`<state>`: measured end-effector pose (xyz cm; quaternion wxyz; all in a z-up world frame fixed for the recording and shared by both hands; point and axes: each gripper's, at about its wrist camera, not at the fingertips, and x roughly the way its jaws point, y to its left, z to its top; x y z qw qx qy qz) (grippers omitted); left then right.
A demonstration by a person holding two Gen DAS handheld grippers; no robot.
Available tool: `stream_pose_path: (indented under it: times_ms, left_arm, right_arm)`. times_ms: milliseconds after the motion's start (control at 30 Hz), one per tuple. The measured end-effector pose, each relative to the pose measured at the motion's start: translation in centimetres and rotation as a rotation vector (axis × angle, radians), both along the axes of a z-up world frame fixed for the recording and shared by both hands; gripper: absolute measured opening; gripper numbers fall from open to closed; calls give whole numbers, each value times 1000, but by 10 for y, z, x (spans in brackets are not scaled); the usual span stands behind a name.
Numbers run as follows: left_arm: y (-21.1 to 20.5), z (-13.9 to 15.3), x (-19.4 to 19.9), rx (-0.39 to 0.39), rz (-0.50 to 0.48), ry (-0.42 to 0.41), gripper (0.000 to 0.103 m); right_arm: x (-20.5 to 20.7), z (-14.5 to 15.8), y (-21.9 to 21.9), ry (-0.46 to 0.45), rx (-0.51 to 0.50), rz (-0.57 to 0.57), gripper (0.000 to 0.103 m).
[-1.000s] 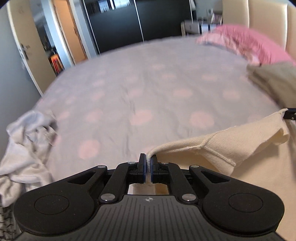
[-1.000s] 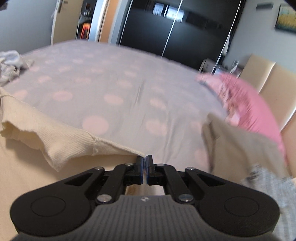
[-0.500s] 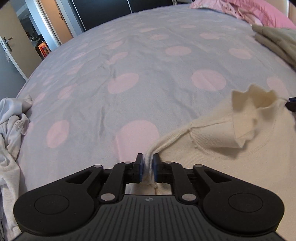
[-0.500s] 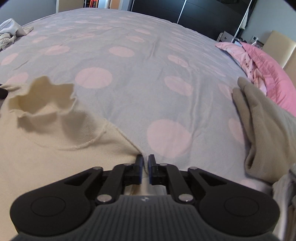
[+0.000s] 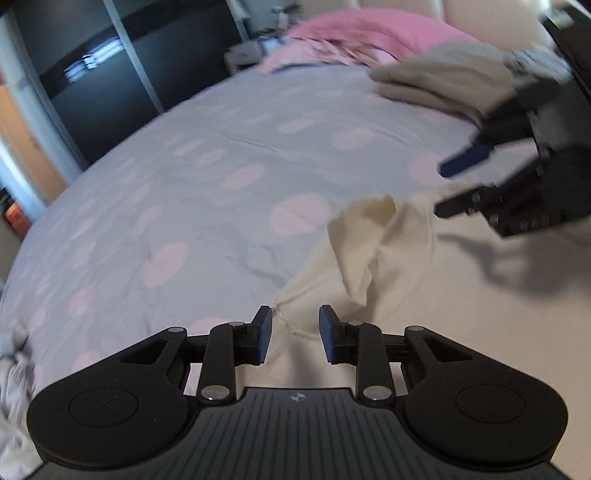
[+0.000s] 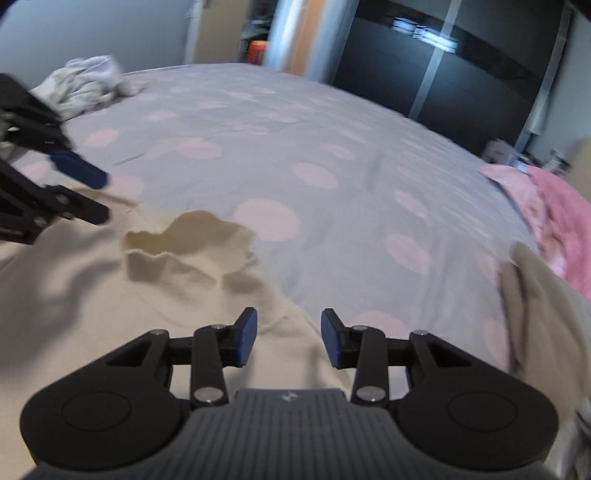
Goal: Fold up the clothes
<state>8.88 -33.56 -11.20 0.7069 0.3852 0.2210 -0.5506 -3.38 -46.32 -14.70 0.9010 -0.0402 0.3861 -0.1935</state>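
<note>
While hovering low over the cream sweater [image 5: 461, 295], grips nothing on either side: left gripper [image 5: 295, 330] with fingers spread apart above one shoulder seam, right gripper [image 6: 289, 338] likewise parted above the other. Lies flat along the near edge of the bed [image 5: 221, 166], neck end pointing away, collar [image 5: 369, 236] rumpled and standing up between the shoulders. Seems laid out so to give a smooth base for folding. Keeps clear of a folded beige garment [image 5: 443, 81] by the pink pillow [image 5: 369, 33] and a crumpled white heap [image 6: 88, 83] opposite, probably separating sorted from unsorted.
</note>
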Motion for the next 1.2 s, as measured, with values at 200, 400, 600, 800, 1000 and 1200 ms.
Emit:
stream_pose_path:
  times_ms: [200, 400, 600, 800, 1000, 1200]
  left_arm:
    - [-8, -15, 18, 27, -110, -46, 28]
    - [-19, -18, 4, 54, -319, -89, 42]
    - [-23, -33, -9, 104, -412, -171, 42]
    - [-19, -33, -1, 140, -429, -220, 42]
    - [-21, -33, 3, 147, -434, -272, 34]
    - [-33, -53, -12, 197, -489, -350, 11]
  right_arm:
    - [12, -6, -19, 47, 16, 154, 41]
    - [28, -9, -27, 48, 37, 221, 41]
    - [36, -15, -20, 63, 26, 263, 27]
    - [28, -11, -23, 60, 37, 220, 5]
    - [29, -11, -22, 58, 55, 184, 5]
    - [25, -7, -21, 38, 69, 157, 5]
